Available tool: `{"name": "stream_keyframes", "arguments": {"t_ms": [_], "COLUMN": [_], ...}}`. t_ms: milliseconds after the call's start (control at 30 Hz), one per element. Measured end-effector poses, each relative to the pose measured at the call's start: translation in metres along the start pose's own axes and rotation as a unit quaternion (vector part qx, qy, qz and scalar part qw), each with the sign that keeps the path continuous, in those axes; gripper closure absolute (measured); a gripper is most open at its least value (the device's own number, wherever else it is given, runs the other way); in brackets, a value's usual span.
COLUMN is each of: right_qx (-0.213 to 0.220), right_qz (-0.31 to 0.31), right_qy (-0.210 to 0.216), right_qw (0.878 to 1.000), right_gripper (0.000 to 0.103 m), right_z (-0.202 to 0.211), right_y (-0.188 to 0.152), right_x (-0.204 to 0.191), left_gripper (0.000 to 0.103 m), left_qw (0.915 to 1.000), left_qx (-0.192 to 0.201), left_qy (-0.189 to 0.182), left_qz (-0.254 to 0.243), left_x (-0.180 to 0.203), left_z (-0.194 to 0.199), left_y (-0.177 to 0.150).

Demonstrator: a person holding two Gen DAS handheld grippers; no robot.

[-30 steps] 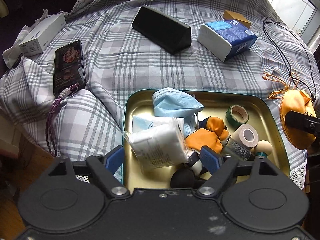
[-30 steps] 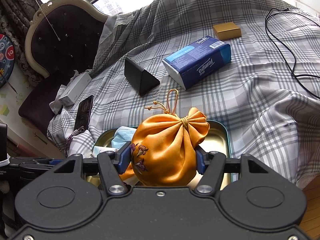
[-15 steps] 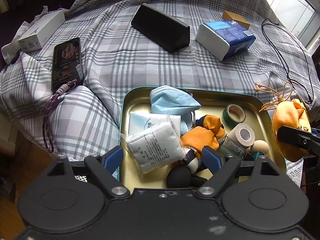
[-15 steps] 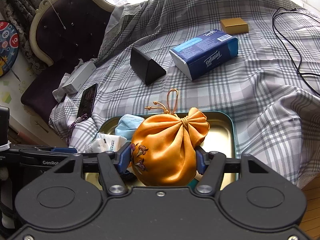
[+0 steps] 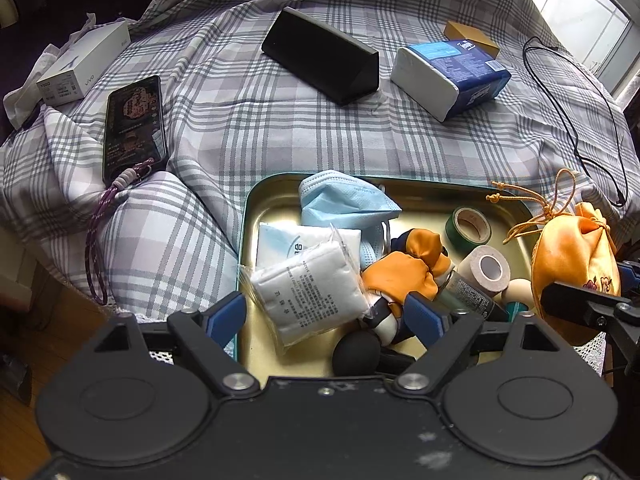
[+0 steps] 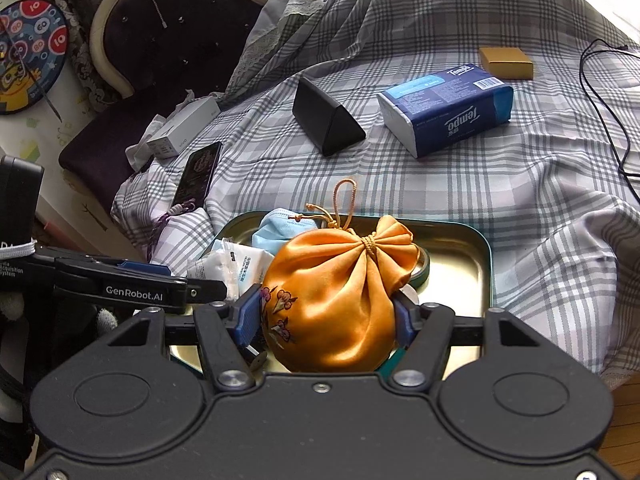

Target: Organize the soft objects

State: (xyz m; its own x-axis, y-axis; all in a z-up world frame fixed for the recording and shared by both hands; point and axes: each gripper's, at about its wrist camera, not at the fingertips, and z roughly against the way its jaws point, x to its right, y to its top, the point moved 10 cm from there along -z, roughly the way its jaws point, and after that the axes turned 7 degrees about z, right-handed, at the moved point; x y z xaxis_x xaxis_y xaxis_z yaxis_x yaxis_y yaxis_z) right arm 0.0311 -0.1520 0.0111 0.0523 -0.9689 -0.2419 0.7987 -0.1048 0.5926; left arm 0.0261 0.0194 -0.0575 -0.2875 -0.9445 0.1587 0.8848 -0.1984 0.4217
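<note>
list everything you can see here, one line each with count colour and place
metal tray: 1, gold with teal rim, near edge of bed
plaid bedsheet: 1, grey and white, under everything
satin drawstring pouch: 1, orange, between right gripper's pads over tray
face mask: 1, light blue, back of tray
gauze packets: 2, white, left in tray
tape rolls: 2, green and beige, right in tray
tissue pack: 1, blue and white, on sheet
triangular case: 1, black, on sheet
phone: 1, black, left on sheet
small box: 1, gold, far on sheet
cable: 1, black, right on sheet
left gripper: 1, black with blue pads, open above tray
right gripper: 1, same, jaws just easing open, pads touching pouch
</note>
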Motion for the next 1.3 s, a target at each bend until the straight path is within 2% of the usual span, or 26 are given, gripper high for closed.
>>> {"name": "stream_keyframes", "arguments": {"t_ms": [600,1000,1300], "right_qx": [0.007,-0.026,-0.052], "right_qz": [0.022,-0.027,-0.065], "right_qy": [-0.002,-0.041,-0.064], "right_qw": [1.0,0.998,0.994], "right_gripper": [0.036,0.036,0.036], "right_z": [-0.001,-0.012,-0.022], "right_y": [0.0,-0.002,-0.002], "right_x": [-0.006,0.019,0.036], "left_gripper": [0.017,0.013,0.006], "left_qw": [1.0,0.9999,0.9995], "left_qx": [0.004,0.01,0.023], "left_qy": [-0.002,0.003,0.019], "left_qz": [-0.001,-0.001,0.006], "left_x": [0.003,0.011,0.015], "left_z": [0.003,0.0,-0.006], "left_y": [0.003,0.014,0.03]}}
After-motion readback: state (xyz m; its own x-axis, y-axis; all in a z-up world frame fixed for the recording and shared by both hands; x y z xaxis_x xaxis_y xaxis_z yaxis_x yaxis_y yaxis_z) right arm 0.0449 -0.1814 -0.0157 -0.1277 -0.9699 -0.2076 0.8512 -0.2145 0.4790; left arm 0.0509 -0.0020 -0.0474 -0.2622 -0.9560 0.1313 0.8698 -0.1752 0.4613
